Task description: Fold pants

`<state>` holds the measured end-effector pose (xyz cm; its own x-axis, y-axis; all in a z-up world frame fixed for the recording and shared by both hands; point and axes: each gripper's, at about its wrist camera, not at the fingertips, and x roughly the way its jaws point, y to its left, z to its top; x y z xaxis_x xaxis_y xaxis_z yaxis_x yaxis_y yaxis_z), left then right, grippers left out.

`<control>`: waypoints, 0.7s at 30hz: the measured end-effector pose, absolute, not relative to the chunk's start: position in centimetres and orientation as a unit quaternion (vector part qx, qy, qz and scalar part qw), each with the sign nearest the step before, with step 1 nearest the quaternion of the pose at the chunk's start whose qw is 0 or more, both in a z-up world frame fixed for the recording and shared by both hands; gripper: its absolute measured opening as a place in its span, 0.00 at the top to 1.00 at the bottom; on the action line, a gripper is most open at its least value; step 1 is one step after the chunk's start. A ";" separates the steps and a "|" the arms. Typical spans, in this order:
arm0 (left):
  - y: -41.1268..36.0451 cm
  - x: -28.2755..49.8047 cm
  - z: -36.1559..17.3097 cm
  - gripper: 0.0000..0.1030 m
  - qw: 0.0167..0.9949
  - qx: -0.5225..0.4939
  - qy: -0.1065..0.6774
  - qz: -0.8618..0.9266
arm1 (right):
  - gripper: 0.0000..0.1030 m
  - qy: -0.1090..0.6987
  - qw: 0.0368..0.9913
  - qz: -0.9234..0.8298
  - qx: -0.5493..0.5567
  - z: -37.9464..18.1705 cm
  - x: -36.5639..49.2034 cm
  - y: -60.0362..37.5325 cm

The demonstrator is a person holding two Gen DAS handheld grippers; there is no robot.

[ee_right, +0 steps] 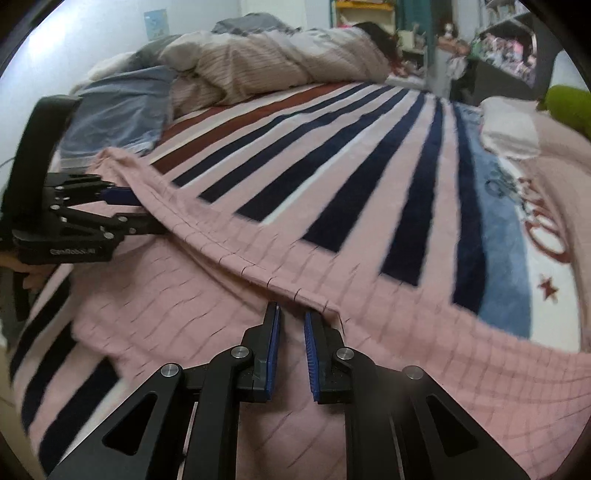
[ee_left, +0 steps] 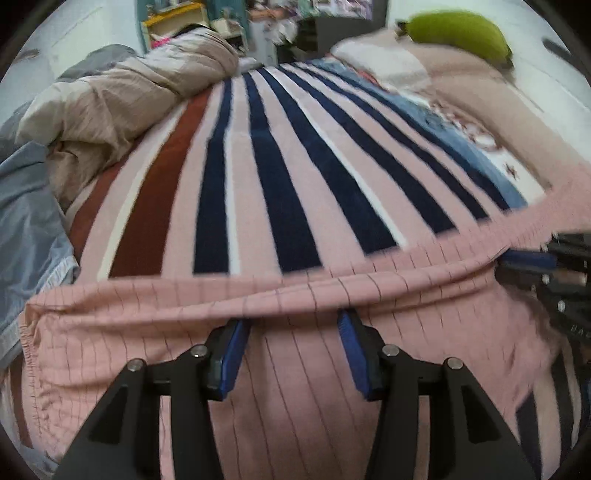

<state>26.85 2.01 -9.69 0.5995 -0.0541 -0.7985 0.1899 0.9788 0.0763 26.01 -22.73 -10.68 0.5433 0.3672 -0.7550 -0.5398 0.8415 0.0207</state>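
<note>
Pink pants [ee_left: 110,332] with thin dark grid lines lie across the near part of a striped blanket [ee_left: 258,166] on a bed. A folded-over edge [ee_right: 236,254] runs raised and fairly taut between the two grippers. My left gripper [ee_left: 291,317] has its fingertips buried under this fold with cloth bunched between them. In the right wrist view the left gripper [ee_right: 147,210] bites the edge from the left. My right gripper [ee_right: 291,312] is nearly closed, pinching the fold's other end. The right gripper [ee_left: 517,260] shows at the right rim.
A crumpled beige duvet [ee_left: 129,92] and blue-grey bedding [ee_left: 26,206] pile along the left side of the bed. A green cushion [ee_left: 458,33] and white pillow [ee_right: 509,129] sit at the far right. A hand [ee_right: 29,277] holds the left gripper. Shelves stand beyond the bed.
</note>
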 end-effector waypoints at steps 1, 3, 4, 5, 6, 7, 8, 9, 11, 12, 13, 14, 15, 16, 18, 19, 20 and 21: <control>2.2 27.2 -9.7 0.56 0.896 0.068 0.435 -0.060 | 0.91 0.395 0.877 0.251 -0.110 -10.6 26.3 -22.8; 2.3 28.0 -9.9 0.56 0.902 0.064 0.425 -0.039 | 0.90 0.375 0.890 0.227 -0.122 -10.4 26.9 -23.0; 2.3 28.3 -10.0 0.55 0.904 0.065 0.422 -0.030 | 0.88 0.370 0.894 0.221 -0.125 -10.3 27.1 -23.1; 2.2 28.4 -9.9 0.55 0.906 0.065 0.418 -0.019 | 0.85 0.365 0.896 0.218 -0.125 -10.2 27.3 -23.3; 2.1 28.3 -9.7 0.55 0.908 0.060 0.414 -0.021 | 0.78 0.362 0.898 0.216 -0.123 -9.9 27.5 -23.5; 2.0 27.8 -9.3 0.55 0.912 0.051 0.407 -0.028 | 0.73 0.358 0.900 0.216 -0.121 -9.5 27.3 -23.8; 1.8 26.9 -8.6 0.51 0.917 0.041 0.394 -0.042 | 0.70 0.354 0.902 0.218 -0.120 -9.1 27.1 -24.2; 1.4 26.2 -8.0 0.46 0.921 0.039 0.385 -0.049 | 0.66 0.350 0.903 0.220 -0.117 -8.6 26.7 -24.9; 0.4 23.9 -6.5 0.42 0.930 0.040 0.360 -0.068 | 0.59 0.347 0.904 0.222 -0.113 -7.5 25.6 -26.4; -0.1 23.1 -6.1 0.42 0.931 0.040 0.353 -0.078 | 0.53 0.344 0.905 0.222 -0.116 -6.7 24.7 -27.7; -0.6 21.9 -5.4 0.42 0.934 0.040 0.344 -0.091 | 0.48 0.343 0.905 0.219 -0.121 -6.3 24.1 -28.4; -1.1 20.8 -5.0 0.40 0.936 0.043 0.336 -0.101 | 0.47 0.339 0.908 0.206 -0.133 -5.6 22.9 -29.8; -1.8 19.8 -4.5 0.39 0.937 0.046 0.327 -0.111 | 0.44 0.336 0.911 0.193 -0.142 -5.0 22.1 -30.8; -2.3 19.0 -4.2 0.38 0.938 0.047 0.322 -0.118 | 0.42 0.333 0.914 0.176 -0.152 -4.4 21.2 -32.1; -3.4 17.6 -4.0 0.38 0.938 0.047 0.316 -0.136 | 0.38 0.332 0.918 0.140 -0.164 -3.2 19.1 -34.9; -4.0 17.1 -4.1 0.38 0.937 0.044 0.315 -0.143 | 0.37 0.337 0.918 0.123 -0.167 -2.7 18.1 -36.5; -4.5 16.9 -4.3 0.38 0.936 0.042 0.315 -0.148 | 0.37 0.341 0.918 0.113 -0.169 -2.5 17.4 -37.4; -5.2 16.5 -4.6 0.38 0.934 0.042 0.318 -0.155 | 0.37 0.347 0.916 0.098 -0.173 -2.4 16.5 -38.8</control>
